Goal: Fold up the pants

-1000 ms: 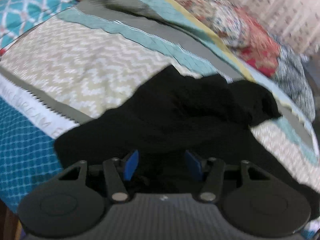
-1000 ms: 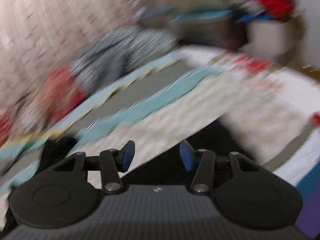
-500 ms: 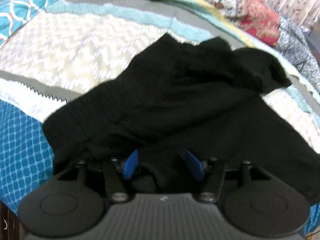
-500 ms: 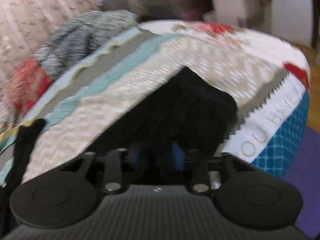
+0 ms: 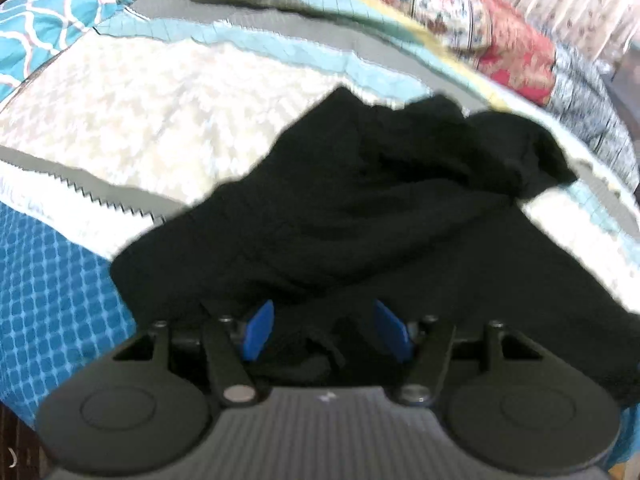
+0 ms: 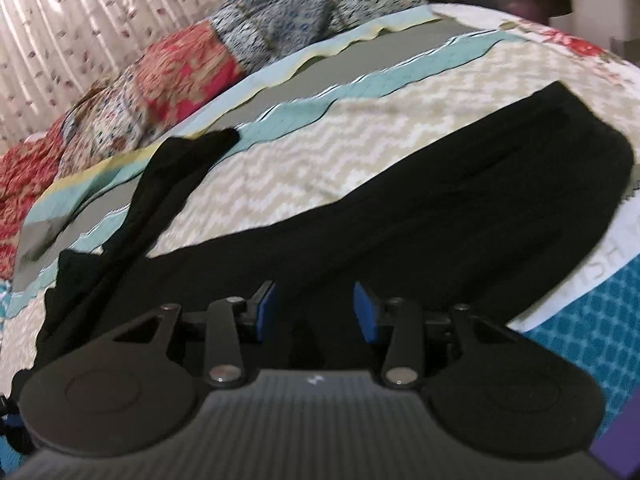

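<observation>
Pants (image 5: 360, 216) lie on a bed, on top of a quilt (image 5: 160, 120) with zigzag stripes, grey bands and light blue bands. They are black and soft. In the left wrist view they sit in a rumpled heap, with one bunched end (image 5: 532, 152) sticking out toward the far right side of the bed. In the right wrist view one leg (image 6: 500, 184) lies long and flat across the zigzag part, reaching toward the blue dotted edge (image 6: 592, 332) of the quilt — and a thin twisted part (image 6: 168, 184) runs up to the left, over the grey and blue bands.

The left gripper (image 5: 326, 330) is low over the near edge of the heap. Its blue pads (image 5: 260, 330) stand apart, and black cloth with a little fold sits in the gap between them. I cannot tell if the pads press on it.

The right gripper (image 6: 316, 310) is low over the near edge of the flat leg. Its blue pads (image 6: 267, 312) stand apart too, with black cloth between them. I cannot tell if they pinch the cloth.

Past the quilt lie a red flowery cloth (image 6: 176, 76) and a dark speckled cloth (image 6: 304, 4) — both bunched up near a pale curtain (image 6: 80, 20) with small leaf marks. A blue and white pillow (image 5: 44, 28) rests at the far left corner in the left wrist view.
</observation>
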{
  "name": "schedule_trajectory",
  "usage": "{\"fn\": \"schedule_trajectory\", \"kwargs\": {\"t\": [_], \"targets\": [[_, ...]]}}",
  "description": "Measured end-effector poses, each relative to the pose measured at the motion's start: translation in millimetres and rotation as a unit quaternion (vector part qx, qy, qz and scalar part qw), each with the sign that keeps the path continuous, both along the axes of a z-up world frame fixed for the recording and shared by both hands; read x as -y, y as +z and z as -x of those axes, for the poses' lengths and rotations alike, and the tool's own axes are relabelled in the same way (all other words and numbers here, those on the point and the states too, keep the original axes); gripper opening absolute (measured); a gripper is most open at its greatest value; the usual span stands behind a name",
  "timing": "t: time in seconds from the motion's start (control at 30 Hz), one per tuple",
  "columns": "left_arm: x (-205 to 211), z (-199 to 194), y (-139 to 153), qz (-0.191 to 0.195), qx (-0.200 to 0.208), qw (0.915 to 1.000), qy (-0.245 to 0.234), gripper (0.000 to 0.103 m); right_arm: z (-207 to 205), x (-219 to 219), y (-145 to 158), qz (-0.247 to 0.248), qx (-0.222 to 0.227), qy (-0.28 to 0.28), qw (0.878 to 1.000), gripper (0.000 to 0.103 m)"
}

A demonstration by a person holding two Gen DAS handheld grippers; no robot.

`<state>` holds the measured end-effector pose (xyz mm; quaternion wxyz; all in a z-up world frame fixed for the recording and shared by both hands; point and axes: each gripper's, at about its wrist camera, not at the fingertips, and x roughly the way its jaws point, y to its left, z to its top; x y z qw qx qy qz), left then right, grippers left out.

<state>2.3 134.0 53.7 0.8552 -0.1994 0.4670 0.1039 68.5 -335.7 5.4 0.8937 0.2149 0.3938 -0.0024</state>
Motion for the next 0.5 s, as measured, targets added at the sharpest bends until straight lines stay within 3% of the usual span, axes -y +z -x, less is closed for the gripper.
{"fn": "schedule_trajectory", "kwargs": {"t": [0.1,0.27,0.37,0.47,0.5], "targets": [[-15,-3,18,-0.007,0.026,0.9996,0.003,0.057,1,-12,-6,-0.007,-0.005,0.010,1.000,0.046],[-30,-36,44,-0.055,0.059,0.9968,0.002,0.057,-2,-25,-17,-0.013,-0.023,0.027,0.999,0.046],[-29,-72,47,-0.094,0.071,0.9930,-0.013,0.066,-5,-27,-14,-0.007,-0.018,0.036,0.999,0.046],[-30,-115,37,-0.084,0.058,0.9945,-0.019,0.071,-11,-24,-11,-0.018,-0.014,0.036,0.999,0.046],[-29,-128,32,-0.079,0.058,0.9949,-0.027,0.083,-15,-25,-9,-0.022,-0.011,0.040,0.999,0.046]]}}
